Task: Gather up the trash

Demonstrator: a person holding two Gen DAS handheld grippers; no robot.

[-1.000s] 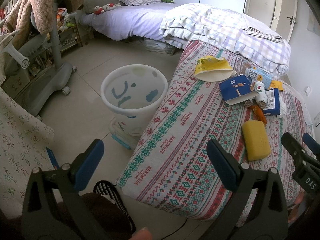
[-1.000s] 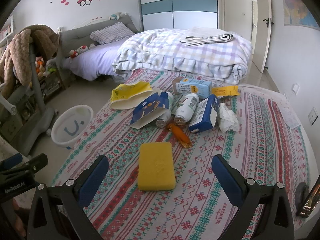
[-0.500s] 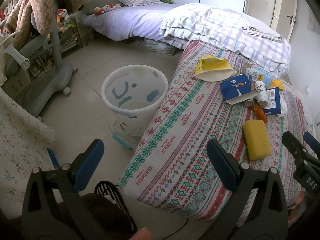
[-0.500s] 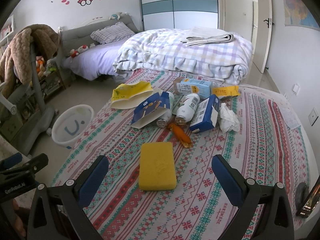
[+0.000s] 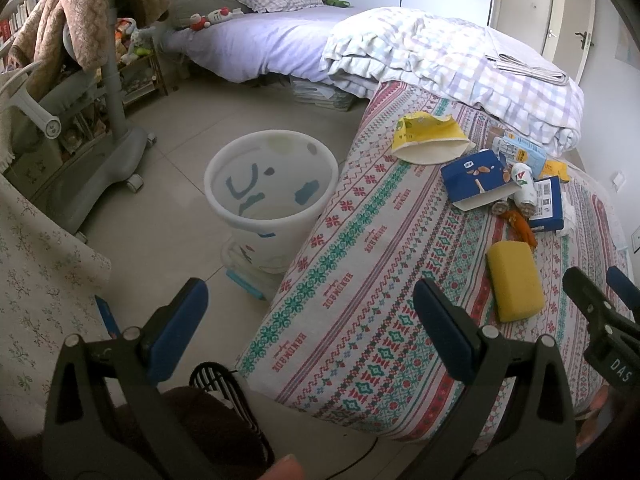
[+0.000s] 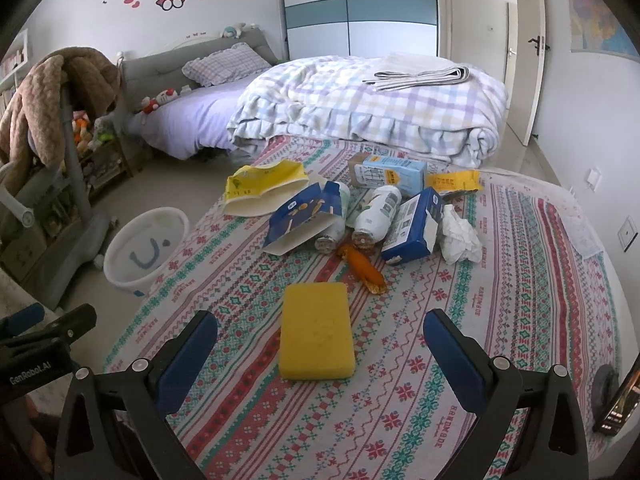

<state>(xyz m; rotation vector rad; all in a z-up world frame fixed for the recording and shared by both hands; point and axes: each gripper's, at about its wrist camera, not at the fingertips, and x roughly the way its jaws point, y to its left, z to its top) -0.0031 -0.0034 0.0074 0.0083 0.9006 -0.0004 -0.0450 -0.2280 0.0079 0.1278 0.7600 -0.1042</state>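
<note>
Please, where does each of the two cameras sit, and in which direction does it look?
Left wrist: on the left gripper, off the bed's corner, facing the white bin on the floor and the bedspread; its open fingers show.
Right wrist: on the right gripper, above the bed, facing the yellow sponge and the litter; its open fingers show.
Shared: sponge, bin, each other's gripper.

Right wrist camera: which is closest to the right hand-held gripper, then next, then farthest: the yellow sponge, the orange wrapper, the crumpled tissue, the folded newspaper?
From the right hand-held gripper:
1. Yellow sponge, lying on the bedspread between the open fingers.
2. Orange wrapper, just beyond the sponge.
3. Crumpled tissue, farther back, to the right.
4. Folded newspaper, far back on top of the checked quilt.
</note>
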